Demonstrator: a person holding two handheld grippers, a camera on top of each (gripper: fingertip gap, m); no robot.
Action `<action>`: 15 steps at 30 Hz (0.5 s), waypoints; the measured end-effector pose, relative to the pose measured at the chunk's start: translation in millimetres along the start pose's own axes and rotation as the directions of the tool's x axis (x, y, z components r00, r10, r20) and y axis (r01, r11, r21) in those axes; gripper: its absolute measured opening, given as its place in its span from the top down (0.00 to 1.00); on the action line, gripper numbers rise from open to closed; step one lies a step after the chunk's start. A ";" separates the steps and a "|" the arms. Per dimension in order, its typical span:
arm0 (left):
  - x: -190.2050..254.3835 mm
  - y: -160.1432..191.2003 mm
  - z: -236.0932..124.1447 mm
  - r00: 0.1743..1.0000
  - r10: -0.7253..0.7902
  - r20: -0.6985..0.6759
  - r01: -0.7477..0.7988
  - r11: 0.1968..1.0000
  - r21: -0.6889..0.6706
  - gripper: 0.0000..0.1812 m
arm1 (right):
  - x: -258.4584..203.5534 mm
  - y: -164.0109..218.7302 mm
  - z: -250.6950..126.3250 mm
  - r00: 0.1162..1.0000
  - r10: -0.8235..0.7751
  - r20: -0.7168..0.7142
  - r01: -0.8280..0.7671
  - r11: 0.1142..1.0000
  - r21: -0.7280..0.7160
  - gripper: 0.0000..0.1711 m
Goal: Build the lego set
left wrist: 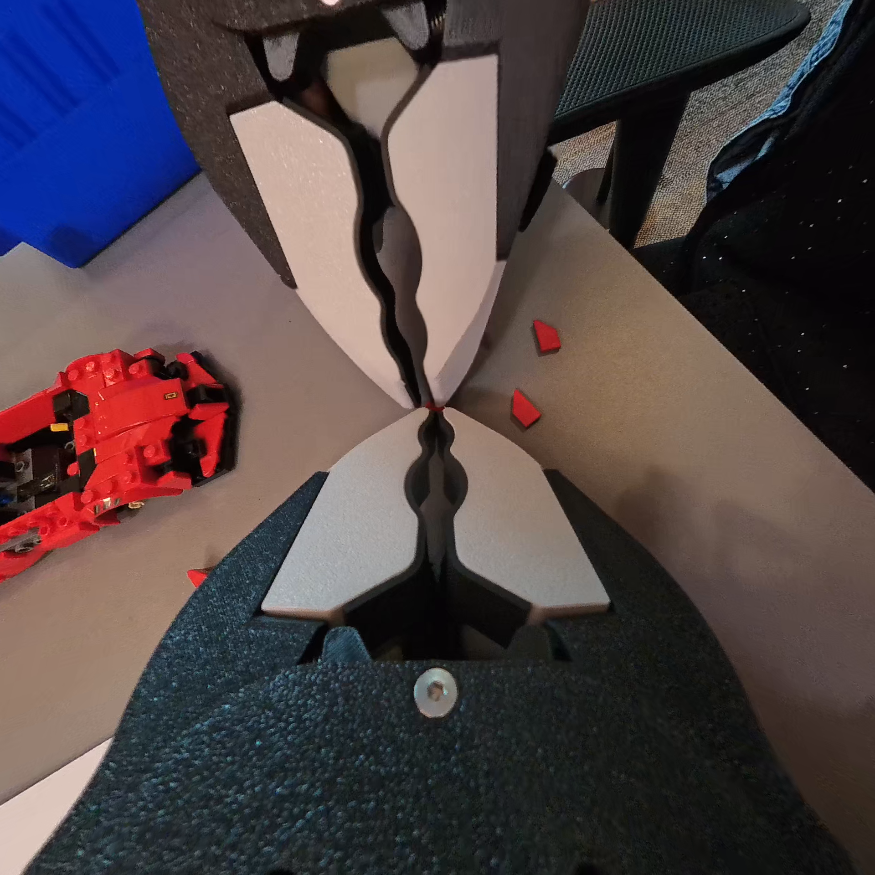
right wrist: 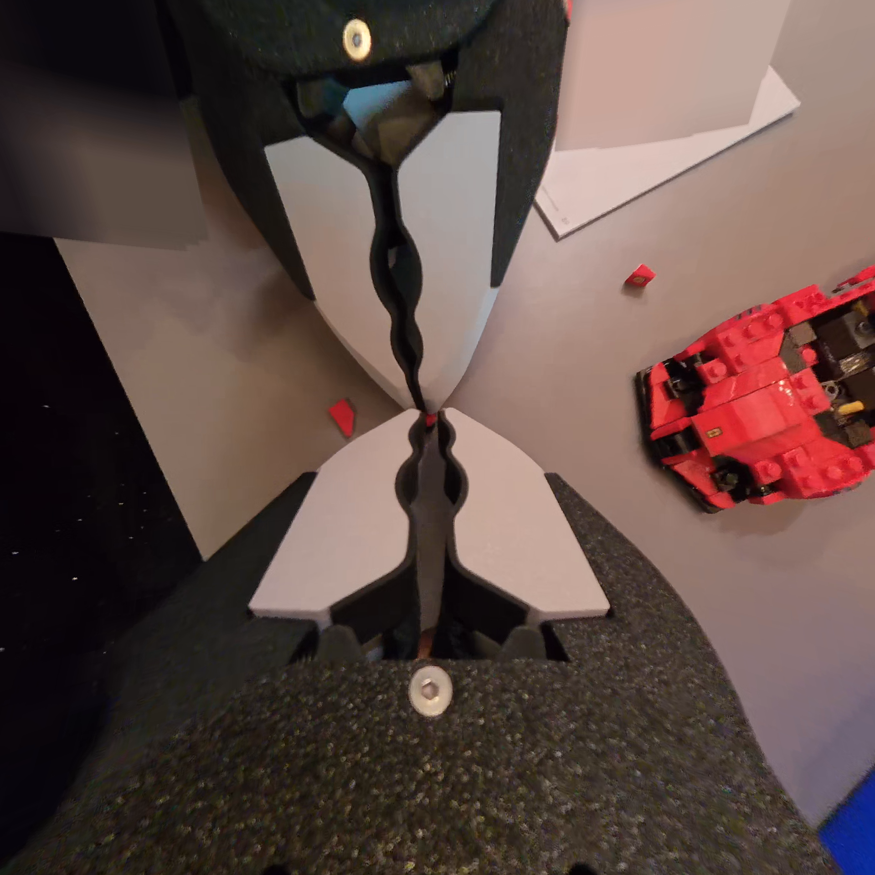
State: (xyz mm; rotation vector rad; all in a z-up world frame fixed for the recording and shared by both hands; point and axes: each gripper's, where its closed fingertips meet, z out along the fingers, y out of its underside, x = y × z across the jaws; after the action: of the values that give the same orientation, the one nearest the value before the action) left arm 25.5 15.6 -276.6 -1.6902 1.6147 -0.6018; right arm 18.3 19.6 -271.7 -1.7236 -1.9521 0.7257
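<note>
1. Small red piece: a tiny red lego element pinched where the two grippers meet tip to tip, held above the grey table near its edge. Only a sliver shows, so its shape cannot be told. Judged very light, rigid and smooth, so apt to slip or flick out if the pinch loosens; best held by its flat opposite faces.
2. Left gripper: jaws closed down to a hairline at the tips, apparently nipping the red piece.
3. Right gripper: jaws nearly together at the tips, with the same red sliver between them. Which gripper carries the load cannot be told.
4. Red lego car: partly built, red with black parts, studs exposed, lying flat on the table well apart from the grippers. Judged light but fragile at its joints; take it by the broad body sides, not the thin front wedges.
5. Loose red wedge tiles: two lying flat near the table edge, just beside the gripper tips; another small red piece sits between the car and the instruction booklet.
6. Instruction booklet: white pages, farther back on the table.
7. Blue bin: at the table's far corner.
8. Black mesh chair: beyond the table edge, on the carpet.
</note>
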 end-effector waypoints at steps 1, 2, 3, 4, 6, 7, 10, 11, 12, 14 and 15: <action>-0.1 0.1 0.1 1.000 -0.001 0.001 0.001 1.000 0.000 1.00 | -1.0 -0.7 0.4 1.000 -0.014 0.001 0.014 1.000 0.000 0.99; -0.2 0.1 0.1 1.000 -0.001 0.001 0.001 1.000 0.000 1.00 | -0.8 -0.2 0.6 1.000 -0.016 -0.003 0.016 1.000 -0.006 1.00; -0.4 0.0 0.2 1.000 -0.003 0.002 0.003 1.000 0.000 1.00 | -0.7 1.6 0.8 1.000 -0.017 -0.005 0.017 1.000 -0.018 1.00; -0.4 0.0 0.3 1.000 -0.005 0.002 0.005 1.000 -0.001 1.00 | -1.3 1.8 0.9 1.000 -0.017 -0.003 0.017 1.000 -0.016 1.00; -0.5 -0.1 0.3 1.000 -0.005 0.003 0.005 1.000 -0.001 1.00 | -1.5 2.2 0.9 1.000 -0.020 -0.006 0.019 1.000 -0.007 1.00; -0.5 -0.2 0.3 1.000 -0.006 0.004 0.006 1.000 -0.001 1.00 | -1.6 2.8 0.6 1.000 -0.018 -0.005 0.018 1.000 -0.005 1.00; -0.6 -0.2 0.5 1.000 -0.013 0.004 0.013 1.000 -0.001 1.00 | -1.8 3.7 0.0 1.000 0.000 0.002 0.000 1.000 0.014 1.00; -0.6 -0.3 0.6 1.000 -0.015 0.003 0.015 1.000 -0.001 1.00 | -1.8 3.7 -0.1 1.000 0.005 0.004 -0.005 1.000 0.020 1.00; -0.7 -0.3 0.6 1.000 -0.016 0.002 0.016 1.000 -0.001 1.00 | -1.7 3.7 -0.1 1.000 0.010 0.006 -0.010 1.000 0.023 1.00; -0.8 -0.4 0.8 1.000 -0.021 0.001 0.021 1.000 -0.002 1.00 | -1.7 3.9 -0.1 1.000 0.014 0.009 -0.014 1.000 0.023 1.00; -0.9 -0.5 1.0 1.000 -0.027 0.001 0.027 1.000 -0.003 1.00 | -1.6 4.1 -0.3 1.000 0.017 0.011 -0.017 1.000 0.020 1.00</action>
State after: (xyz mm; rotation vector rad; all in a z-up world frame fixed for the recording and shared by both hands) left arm 26.5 16.6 -276.7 -1.7167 1.5956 -0.6116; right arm 21.8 18.5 -274.2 -1.7302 -1.9327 0.7597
